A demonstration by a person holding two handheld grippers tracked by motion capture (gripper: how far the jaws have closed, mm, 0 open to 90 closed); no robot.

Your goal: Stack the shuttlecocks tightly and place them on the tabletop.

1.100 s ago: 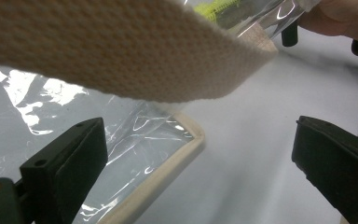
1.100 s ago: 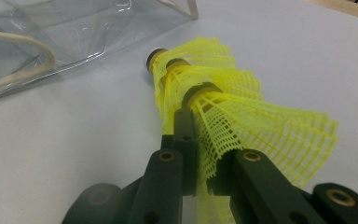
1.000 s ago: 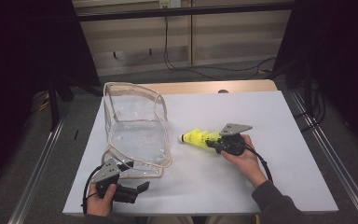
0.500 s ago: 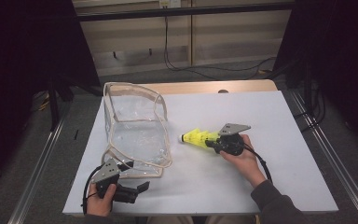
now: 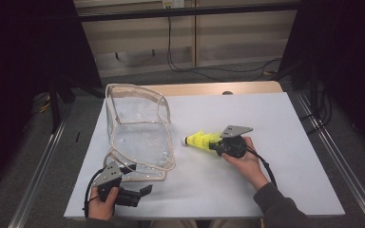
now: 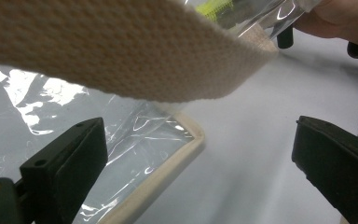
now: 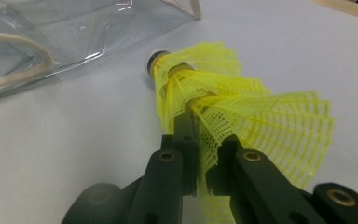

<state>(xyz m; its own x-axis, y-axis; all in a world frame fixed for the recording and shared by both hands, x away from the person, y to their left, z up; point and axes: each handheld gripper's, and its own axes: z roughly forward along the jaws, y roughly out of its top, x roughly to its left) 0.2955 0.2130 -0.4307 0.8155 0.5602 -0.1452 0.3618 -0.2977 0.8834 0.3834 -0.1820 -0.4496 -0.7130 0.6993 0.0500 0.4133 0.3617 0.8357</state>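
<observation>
A clear plastic bag (image 5: 138, 128) with beige trim stands on the white table (image 5: 275, 123), its mouth flap lying toward me. Yellow nested shuttlecocks (image 5: 200, 140) hang just right of the bag, cork toward it, with my right gripper (image 5: 215, 145) shut on their skirts. In the right gripper view the jaws pinch the yellow mesh (image 7: 242, 107) at the right gripper (image 7: 200, 135), and the bag (image 7: 74, 28) lies ahead on the left. My left gripper (image 5: 145, 190) stands open at the flap's near corner. In its own view the left gripper (image 6: 200, 158) straddles the beige trim (image 6: 168, 163), apart from it, under a beige strap (image 6: 121, 51).
The white table's front edge (image 5: 209, 216) runs close to both hands. A wooden strip (image 5: 218, 89) borders the far side, with metal rails (image 5: 332, 156) along left and right. Bare white surface stretches right of the right hand (image 5: 242, 161).
</observation>
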